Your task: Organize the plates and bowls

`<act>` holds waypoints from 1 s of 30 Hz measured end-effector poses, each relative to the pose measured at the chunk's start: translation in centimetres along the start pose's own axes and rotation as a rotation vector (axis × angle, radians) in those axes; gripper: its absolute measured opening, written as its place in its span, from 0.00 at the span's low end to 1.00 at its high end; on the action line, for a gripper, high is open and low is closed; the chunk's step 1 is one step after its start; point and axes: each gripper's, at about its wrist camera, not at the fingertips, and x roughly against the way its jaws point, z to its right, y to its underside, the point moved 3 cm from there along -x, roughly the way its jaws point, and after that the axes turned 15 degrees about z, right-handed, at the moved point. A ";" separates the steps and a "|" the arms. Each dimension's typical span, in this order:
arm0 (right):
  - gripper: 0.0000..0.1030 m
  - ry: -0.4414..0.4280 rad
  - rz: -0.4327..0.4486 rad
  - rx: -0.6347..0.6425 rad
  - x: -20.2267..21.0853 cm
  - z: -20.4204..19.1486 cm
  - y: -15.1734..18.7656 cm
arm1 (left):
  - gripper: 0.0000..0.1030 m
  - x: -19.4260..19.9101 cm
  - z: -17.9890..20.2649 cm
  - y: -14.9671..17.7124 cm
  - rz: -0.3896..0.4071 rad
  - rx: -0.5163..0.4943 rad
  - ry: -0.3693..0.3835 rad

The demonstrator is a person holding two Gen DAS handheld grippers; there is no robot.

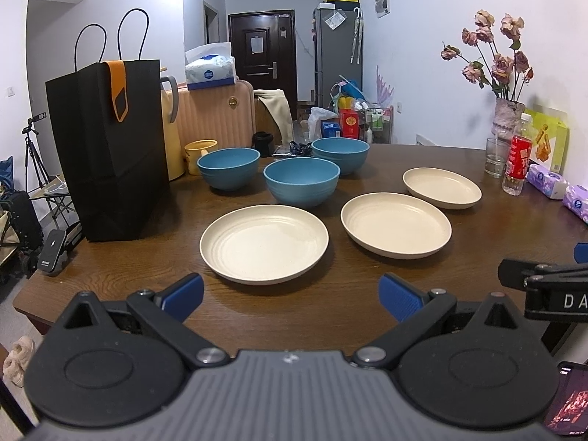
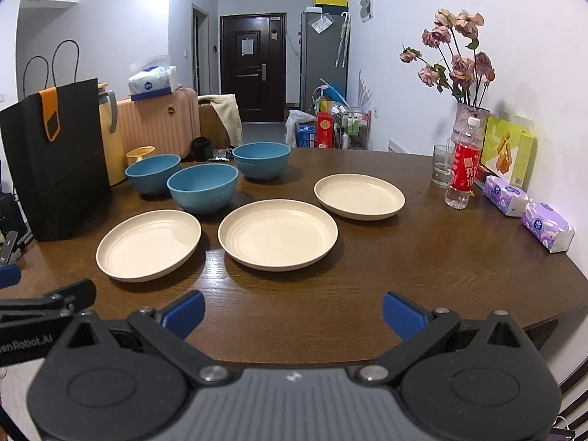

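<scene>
Bare strip of table (image 2: 294,316) along the near edge, in front of both grippers: nothing on it. Beyond it, three cream plates (image 2: 278,234) in a diagonal row, narrow gaps between them. Three blue bowls (image 2: 203,188) cluster just behind the plates on the left, nearly touching. Left flank blocked by tall black paper bag (image 1: 110,147). Right flank: open wood between the far plate and the red-labelled bottle (image 2: 463,169), glass (image 2: 442,171), vase (image 2: 470,121), tissue packs (image 2: 547,229) along the wall.

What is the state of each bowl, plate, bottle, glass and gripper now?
Three blue bowls: upright, empty, unstacked.
Three cream plates: flat, empty, apart.
Bottle: upright, capped.
Glass: upright.
Left gripper: jaws open, empty.
Right gripper: jaws open, empty.
</scene>
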 end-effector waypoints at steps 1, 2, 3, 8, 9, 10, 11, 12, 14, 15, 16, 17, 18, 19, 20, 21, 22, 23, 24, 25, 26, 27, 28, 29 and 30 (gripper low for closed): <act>1.00 0.002 0.001 0.001 -0.1 0.0 0.0 | 1.00 -0.2 -0.1 0.0 0.003 -0.001 -0.002; 1.00 0.004 0.002 0.001 -0.3 0.1 0.1 | 1.00 -0.4 -0.1 0.0 0.006 -0.004 -0.006; 1.00 0.005 0.003 0.002 -0.5 0.1 0.1 | 1.00 -0.5 -0.1 0.0 0.006 -0.005 -0.009; 1.00 0.002 -0.009 -0.001 -1.5 0.2 0.2 | 1.00 -1.7 -0.3 0.1 0.001 -0.008 -0.016; 1.00 0.002 -0.010 -0.001 -1.8 0.2 0.2 | 1.00 -1.9 -0.3 0.1 0.002 -0.008 -0.016; 1.00 0.002 -0.011 -0.001 -2.1 0.3 0.2 | 1.00 -1.9 -0.3 0.1 0.003 -0.009 -0.019; 1.00 0.001 -0.012 0.000 -2.3 0.2 0.2 | 1.00 -2.1 -0.4 0.1 0.004 -0.009 -0.020; 1.00 0.000 -0.012 0.000 -2.6 0.3 0.2 | 1.00 -2.3 -0.4 0.0 0.006 -0.010 -0.021; 1.00 -0.001 -0.014 0.001 -3.1 0.4 0.2 | 1.00 -2.7 -0.4 0.0 0.006 -0.009 -0.022; 1.00 -0.002 -0.017 0.001 -3.4 0.4 0.2 | 1.00 -2.8 -0.3 0.0 0.004 -0.010 -0.021; 1.00 -0.004 -0.019 0.000 -3.7 0.4 0.1 | 1.00 -3.1 -0.3 0.0 0.003 -0.010 -0.020; 1.00 -0.005 -0.021 0.000 -4.0 0.4 0.1 | 1.00 -3.3 -0.3 0.0 0.002 -0.012 -0.019; 1.00 -0.005 -0.024 0.001 -4.3 0.4 0.1 | 1.00 -3.5 -0.3 0.0 0.000 -0.013 -0.019; 1.00 -0.006 -0.026 0.001 -4.7 0.4 0.1 | 1.00 -3.8 -0.3 0.0 -0.002 -0.014 -0.022; 1.00 -0.006 -0.029 0.001 -5.0 0.3 0.1 | 1.00 -4.0 -0.3 0.0 -0.005 -0.013 -0.023; 1.00 -0.006 -0.033 0.000 -5.3 0.3 0.1 | 1.00 -4.3 -0.3 0.0 -0.008 -0.012 -0.026; 1.00 -0.007 -0.036 0.000 -5.6 0.3 0.1 | 1.00 -4.7 -0.4 0.0 -0.012 -0.010 -0.030; 1.00 -0.008 -0.040 0.000 -6.0 0.2 0.1 | 1.00 -5.0 -0.5 0.0 -0.015 -0.009 -0.033; 1.00 -0.009 -0.043 -0.001 -6.4 0.2 0.1 | 1.00 -5.2 -0.6 -0.1 -0.018 -0.008 -0.036; 1.00 -0.010 -0.047 -0.002 -6.8 0.2 0.1 | 1.00 -5.6 -0.6 -0.1 -0.021 -0.007 -0.040; 1.00 -0.012 -0.050 -0.002 -7.1 0.2 0.1 | 1.00 -5.9 -0.7 -0.1 -0.025 -0.006 -0.044; 1.00 -0.013 -0.052 -0.002 -7.5 0.2 0.1 | 1.00 -6.2 -0.8 -0.1 -0.027 -0.005 -0.047; 1.00 -0.015 -0.055 -0.002 -7.9 0.1 0.1 | 1.00 -6.6 -0.8 -0.1 -0.030 -0.005 -0.051; 1.00 -0.017 -0.058 -0.002 -8.3 0.1 0.2 | 1.00 -7.0 -0.9 -0.1 -0.034 -0.004 -0.055; 1.00 -0.021 -0.062 -0.003 -8.7 0.0 0.1 | 1.00 -7.4 -1.0 -0.1 -0.039 -0.003 -0.060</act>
